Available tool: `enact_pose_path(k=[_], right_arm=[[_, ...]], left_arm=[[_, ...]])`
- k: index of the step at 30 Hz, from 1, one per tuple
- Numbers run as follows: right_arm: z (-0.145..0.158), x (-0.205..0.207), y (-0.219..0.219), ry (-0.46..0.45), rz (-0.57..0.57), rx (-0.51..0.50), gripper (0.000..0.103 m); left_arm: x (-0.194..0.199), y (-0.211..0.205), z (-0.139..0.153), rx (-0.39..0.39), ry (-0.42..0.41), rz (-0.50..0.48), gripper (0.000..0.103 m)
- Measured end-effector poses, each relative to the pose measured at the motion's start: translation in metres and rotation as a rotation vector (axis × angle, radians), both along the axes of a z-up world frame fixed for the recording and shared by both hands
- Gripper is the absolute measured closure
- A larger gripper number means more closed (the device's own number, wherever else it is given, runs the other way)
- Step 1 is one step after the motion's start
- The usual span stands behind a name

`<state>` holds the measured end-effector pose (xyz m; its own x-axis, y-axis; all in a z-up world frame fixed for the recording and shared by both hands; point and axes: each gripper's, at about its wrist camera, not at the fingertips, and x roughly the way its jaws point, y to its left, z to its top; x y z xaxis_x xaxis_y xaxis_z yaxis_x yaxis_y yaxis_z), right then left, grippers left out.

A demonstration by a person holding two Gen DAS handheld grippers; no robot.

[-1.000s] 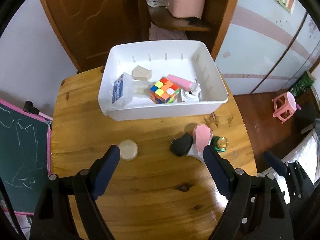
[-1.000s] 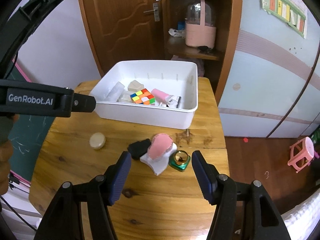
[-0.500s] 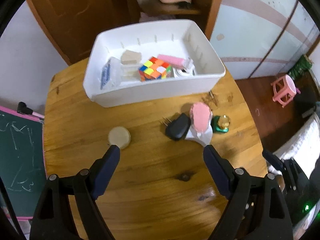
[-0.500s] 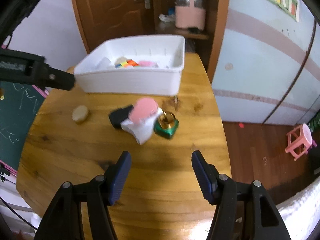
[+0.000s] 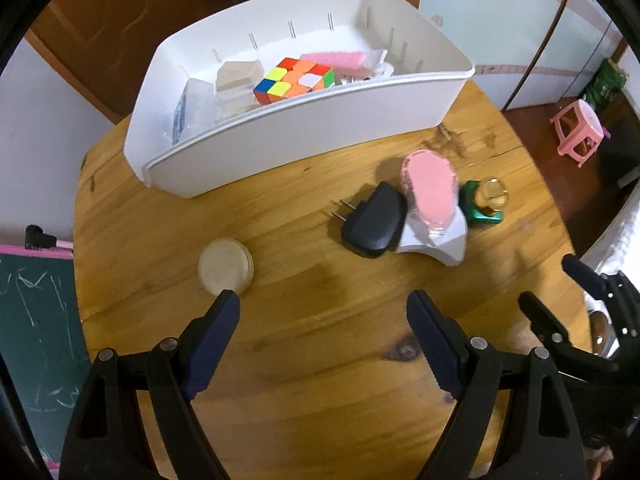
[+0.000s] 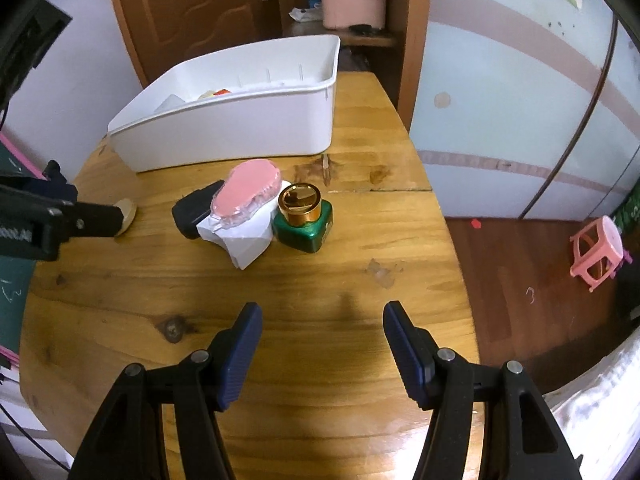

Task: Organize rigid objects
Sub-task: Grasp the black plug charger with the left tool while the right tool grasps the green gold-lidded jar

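Note:
A white bin (image 5: 304,132) (image 6: 240,136) stands at the back of the round wooden table (image 5: 320,360); it holds a colour cube (image 5: 294,80), a pink item and pale boxes. In front of it lie a black plug adapter (image 5: 374,222) (image 6: 192,210), a pink brush (image 5: 430,192) (image 6: 246,190) on a white piece, a green bottle with a gold cap (image 5: 484,202) (image 6: 302,216) and a round cream lid (image 5: 226,266). My left gripper (image 5: 324,308) is open, its left finger just below the lid. My right gripper (image 6: 322,318) hangs open over bare wood, below the bottle.
A green chalkboard (image 5: 36,336) leans at the table's left. A pink stool (image 6: 596,254) stands on the floor to the right. Behind the bin are a wooden door (image 6: 192,8) and a shelf with a pink container (image 6: 354,4). The table's near half is bare wood.
Both grippers have sunk toward the table, so the objects look larger and closer. The left view has tilted and rolled. No object has moved; both jaws keep the same width.

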<state>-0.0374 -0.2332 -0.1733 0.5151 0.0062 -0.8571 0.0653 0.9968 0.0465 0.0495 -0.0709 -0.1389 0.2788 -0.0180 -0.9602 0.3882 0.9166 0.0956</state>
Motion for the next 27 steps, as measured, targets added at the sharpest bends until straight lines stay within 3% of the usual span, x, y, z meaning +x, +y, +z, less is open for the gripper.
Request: enact_pose_path(k=[7, 12, 18, 27], right_arm=[[-0.008, 0.012, 0.001, 0.012, -0.025, 0.012, 0.039], [-0.014, 0.024, 0.0, 0.018, -0.049, 0.032, 0.039], [-0.017, 0.038, -0.002, 0.012, -0.092, 0.075, 0.039], [-0.021, 0.06, -0.003, 0.012, -0.157, 0.125, 0.039]], left_arm=[[0.015, -0.009, -0.033, 0.051, 0.015, -0.071, 0.016], [0.025, -0.011, -0.045, 0.02, 0.042, -0.095, 0.016], [0.033, -0.007, -0.051, 0.008, 0.048, -0.124, 0.015], [0.03, -0.014, -0.049, 0.047, 0.007, -0.265, 0.015]])
